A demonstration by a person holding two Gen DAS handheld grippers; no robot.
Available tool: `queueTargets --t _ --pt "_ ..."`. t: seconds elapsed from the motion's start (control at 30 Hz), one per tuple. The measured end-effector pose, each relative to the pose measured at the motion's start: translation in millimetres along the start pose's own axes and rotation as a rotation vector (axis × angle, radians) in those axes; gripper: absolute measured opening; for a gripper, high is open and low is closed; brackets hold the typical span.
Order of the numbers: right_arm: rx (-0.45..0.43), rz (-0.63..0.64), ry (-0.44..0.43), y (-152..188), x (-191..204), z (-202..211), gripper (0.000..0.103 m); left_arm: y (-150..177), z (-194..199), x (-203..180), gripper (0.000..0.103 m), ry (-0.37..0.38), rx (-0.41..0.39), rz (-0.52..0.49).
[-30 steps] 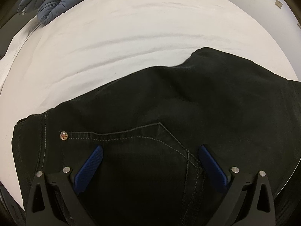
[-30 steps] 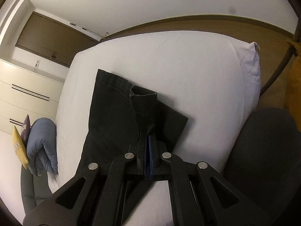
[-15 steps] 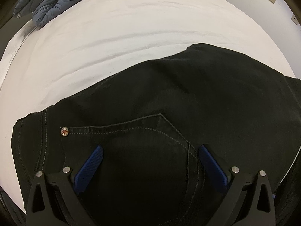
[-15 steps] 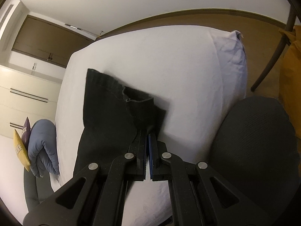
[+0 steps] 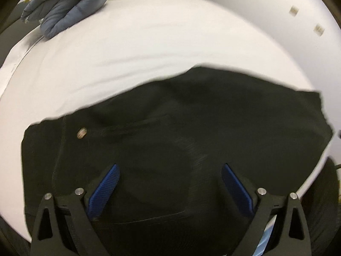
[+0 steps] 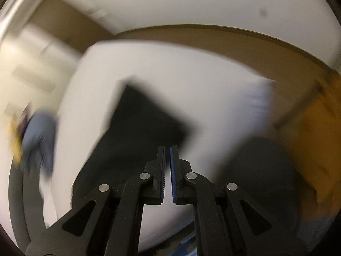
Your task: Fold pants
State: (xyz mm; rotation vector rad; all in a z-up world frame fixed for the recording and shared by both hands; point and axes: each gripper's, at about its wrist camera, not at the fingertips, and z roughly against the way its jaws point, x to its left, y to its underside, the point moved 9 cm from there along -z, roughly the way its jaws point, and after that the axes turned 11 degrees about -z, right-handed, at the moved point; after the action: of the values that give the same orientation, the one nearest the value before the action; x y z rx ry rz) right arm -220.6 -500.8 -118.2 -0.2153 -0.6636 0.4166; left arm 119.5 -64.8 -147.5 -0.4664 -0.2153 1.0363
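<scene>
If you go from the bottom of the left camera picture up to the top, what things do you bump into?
Left claw → black pants → white bed → blue puffy jacket at the far left corner.

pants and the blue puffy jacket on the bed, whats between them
Only bare white bedsheet lies between the black pants and the blue puffy jacket; the left wrist view shows this.

Counted: one pair of black pants (image 5: 191,132), one white bed (image 5: 149,49), one blue-grey puffer jacket (image 5: 66,10), one dark chair seat (image 6: 262,170), two hand-held grippers (image 5: 168,183) (image 6: 167,155).
</scene>
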Motion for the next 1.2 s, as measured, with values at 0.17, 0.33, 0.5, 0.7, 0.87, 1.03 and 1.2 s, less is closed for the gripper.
queueTargets --t 0.17,0.33,0.5,0.7,0.87,1.03,1.2 --pt "0.342 0.364 -0.132 98.4 117.7 -81.0 0.004 -23.2 -0.8 -54.8 0.098 0.095 -0.059 -0.035" --pt "0.524 0.261 -0.084 149.0 97.1 -135.2 0.004 20.4 -34.0 -61.4 0.097 0.120 0.057 -0.038" --pt "0.510 0.267 -0.100 157.7 74.0 -112.9 0.000 61.4 -28.8 -66.6 0.097 0.075 0.073 -0.146" --pt "0.449 0.374 0.051 151.4 69.5 -77.9 0.000 80.6 -24.6 -54.9 0.097 0.074 0.056 -0.128" --pt "0.390 0.363 -0.301 121.0 165.7 -70.3 0.003 90.0 -31.9 -38.2 0.097 0.064 0.058 -0.121" --pt "0.562 0.309 -0.425 134.2 231.7 -154.7 0.004 99.0 -23.6 -40.2 0.098 0.078 0.062 -0.083" --pt "0.580 0.081 -0.286 122.4 173.3 -207.6 0.000 81.3 1.9 -29.7 0.091 0.085 0.010 -0.059"
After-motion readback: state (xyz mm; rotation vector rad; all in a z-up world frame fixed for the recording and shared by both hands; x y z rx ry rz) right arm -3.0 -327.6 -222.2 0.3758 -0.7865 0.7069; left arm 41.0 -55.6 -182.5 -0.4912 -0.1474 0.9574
